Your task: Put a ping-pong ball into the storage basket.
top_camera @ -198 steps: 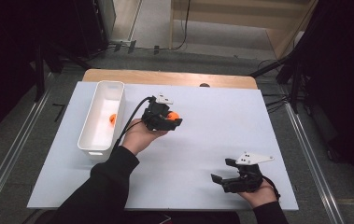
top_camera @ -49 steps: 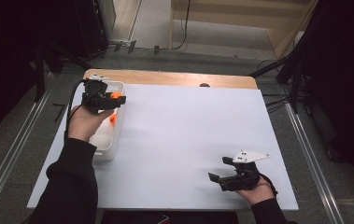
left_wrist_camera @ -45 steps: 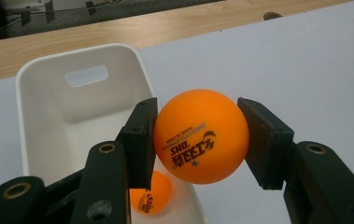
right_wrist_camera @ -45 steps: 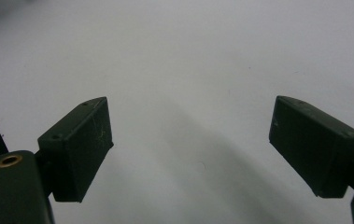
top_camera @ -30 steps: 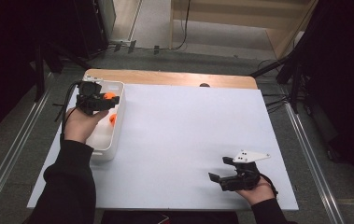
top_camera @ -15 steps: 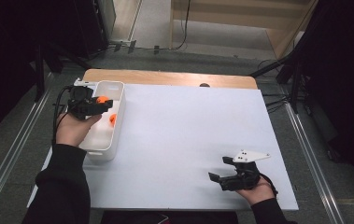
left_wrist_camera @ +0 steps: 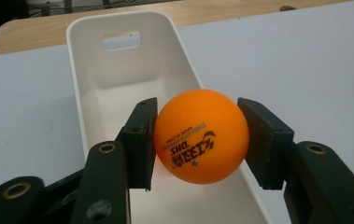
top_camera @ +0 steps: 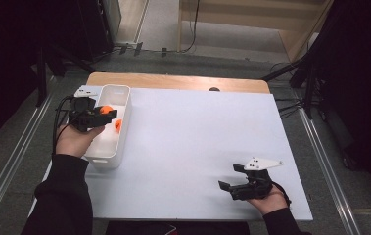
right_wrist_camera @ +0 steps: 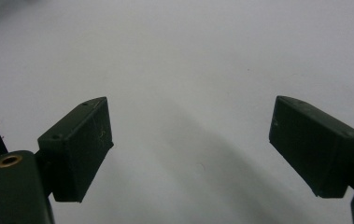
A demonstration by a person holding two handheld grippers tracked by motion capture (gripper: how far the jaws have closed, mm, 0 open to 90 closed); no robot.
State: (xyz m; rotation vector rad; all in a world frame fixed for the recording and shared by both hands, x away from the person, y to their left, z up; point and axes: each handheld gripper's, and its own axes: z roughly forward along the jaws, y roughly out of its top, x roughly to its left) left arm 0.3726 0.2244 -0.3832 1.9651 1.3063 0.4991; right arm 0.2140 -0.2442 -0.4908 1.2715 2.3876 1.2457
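Observation:
My left gripper point(top_camera: 105, 111) is shut on an orange ping-pong ball point(left_wrist_camera: 201, 136) with black print, and holds it over the near half of a long white bin point(left_wrist_camera: 118, 70). In the high view the same ball point(top_camera: 105, 110) hangs above the bin point(top_camera: 110, 147) at the table's left side. A second orange ball point(top_camera: 118, 125) lies inside the bin. My right gripper point(top_camera: 226, 187) rests low at the front right of the white table top, jaws wide apart with nothing between them; its two black pads point(right_wrist_camera: 79, 144) frame bare white surface.
The white table top point(top_camera: 197, 132) stretches between the two hands. A wooden strip point(top_camera: 173, 81) runs along the far edge. Dark stands and cables line the floor around the table.
My left hand has carried the orange ball a little leftward and toward me along the bin. The right hand has stayed put.

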